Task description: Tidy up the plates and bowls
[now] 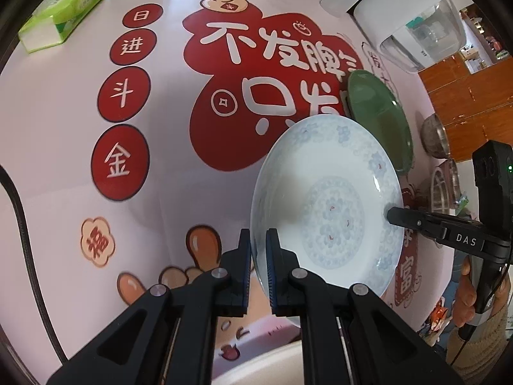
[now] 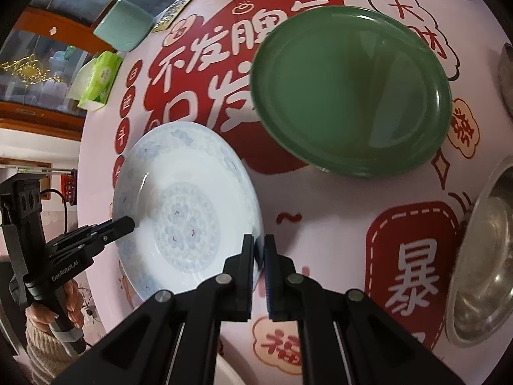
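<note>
Both grippers clamp opposite rims of white blue-patterned porcelain plate (image 1: 327, 202): left gripper (image 1: 259, 256) near-left rim, right gripper (image 2: 259, 256) right rim, jaws nearly closed on it. Plate near, left of green round plate (image 2: 349, 89). Keep level, move together, likely onto green plate. Only right view shows steel bowl (image 2: 484, 256) fully.

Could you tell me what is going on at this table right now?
A person holds a hand-held gripper in each hand, and both are clamped on the rim of one white patterned plate: the left hand-held gripper on one side, the right hand-held gripper opposite. A green plate lies beyond it, with metal bowls further right.
</note>
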The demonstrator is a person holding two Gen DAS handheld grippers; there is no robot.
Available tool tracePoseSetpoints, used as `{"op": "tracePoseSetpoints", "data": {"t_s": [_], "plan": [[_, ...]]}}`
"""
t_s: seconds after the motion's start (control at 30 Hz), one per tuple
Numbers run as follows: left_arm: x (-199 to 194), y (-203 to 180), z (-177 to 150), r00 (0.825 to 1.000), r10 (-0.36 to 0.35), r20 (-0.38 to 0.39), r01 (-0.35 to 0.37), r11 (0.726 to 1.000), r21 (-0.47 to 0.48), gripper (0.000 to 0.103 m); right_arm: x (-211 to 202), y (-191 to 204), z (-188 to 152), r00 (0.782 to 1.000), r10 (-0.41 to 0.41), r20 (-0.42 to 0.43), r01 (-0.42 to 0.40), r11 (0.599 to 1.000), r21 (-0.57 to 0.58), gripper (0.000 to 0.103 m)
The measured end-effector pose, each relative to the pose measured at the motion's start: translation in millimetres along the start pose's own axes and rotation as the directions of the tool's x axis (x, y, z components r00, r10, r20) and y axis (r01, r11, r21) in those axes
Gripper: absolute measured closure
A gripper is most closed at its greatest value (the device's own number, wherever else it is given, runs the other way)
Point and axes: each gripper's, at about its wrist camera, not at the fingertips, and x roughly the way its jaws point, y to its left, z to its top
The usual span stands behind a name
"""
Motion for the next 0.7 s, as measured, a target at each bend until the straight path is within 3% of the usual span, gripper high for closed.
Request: {"op": "tracePoseSetpoints", "data": {"t_s": [0.3, 0.7], "plan": [[-52, -9, -42, 0.998, -0.01, 0.061, 0.008, 1.0, 0.023, 0.096, -33, 22, -34, 1.0, 0.017, 0.02, -0.016, 0.998, -0.053, 0.097], [-98, -5, -138, 0.995, 0.009, 0.095, -0.01, 1.0, 0.014, 0.096, -47, 47, -110, 0.999, 0.035, -0.01, -0.036, 0.992, -0.119, 0.097]]}}
